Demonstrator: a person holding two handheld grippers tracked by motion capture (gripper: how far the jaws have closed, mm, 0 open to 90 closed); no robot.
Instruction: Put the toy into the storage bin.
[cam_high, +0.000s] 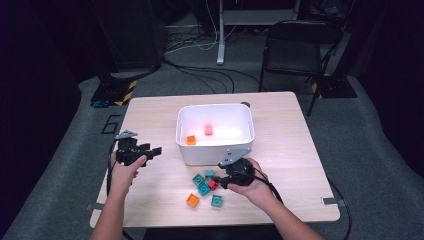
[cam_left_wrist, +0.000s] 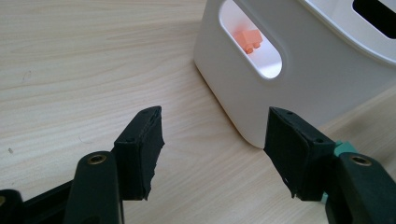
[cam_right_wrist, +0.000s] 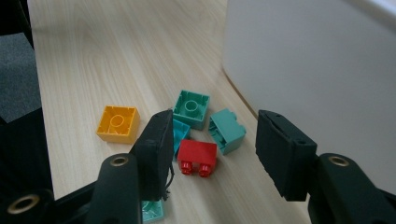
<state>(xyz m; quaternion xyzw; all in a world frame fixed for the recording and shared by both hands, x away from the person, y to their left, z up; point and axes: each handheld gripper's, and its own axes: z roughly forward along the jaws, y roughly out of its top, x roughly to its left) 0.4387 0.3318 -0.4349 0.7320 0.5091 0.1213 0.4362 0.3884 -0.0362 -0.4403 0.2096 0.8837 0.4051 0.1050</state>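
The right tool (cam_right_wrist: 210, 149) is wide open over the red block (cam_right_wrist: 197, 156). It looks small, light, hard and smooth, so pinch its two flat sides. The left tool (cam_left_wrist: 212, 149) is wide open too, holding nothing.

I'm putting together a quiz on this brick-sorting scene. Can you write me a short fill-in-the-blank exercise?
1. The small red plastic brick lies on the pale wooden table between the open jaws of the ____ tongs.
2. The left tongs are open and hold ____.
3. The white plastic bin holds an orange brick and a ____ brick.
4. On the table, the lone orange square brick lies with its hollow side ____.

Missing words: right; nothing; pink; up
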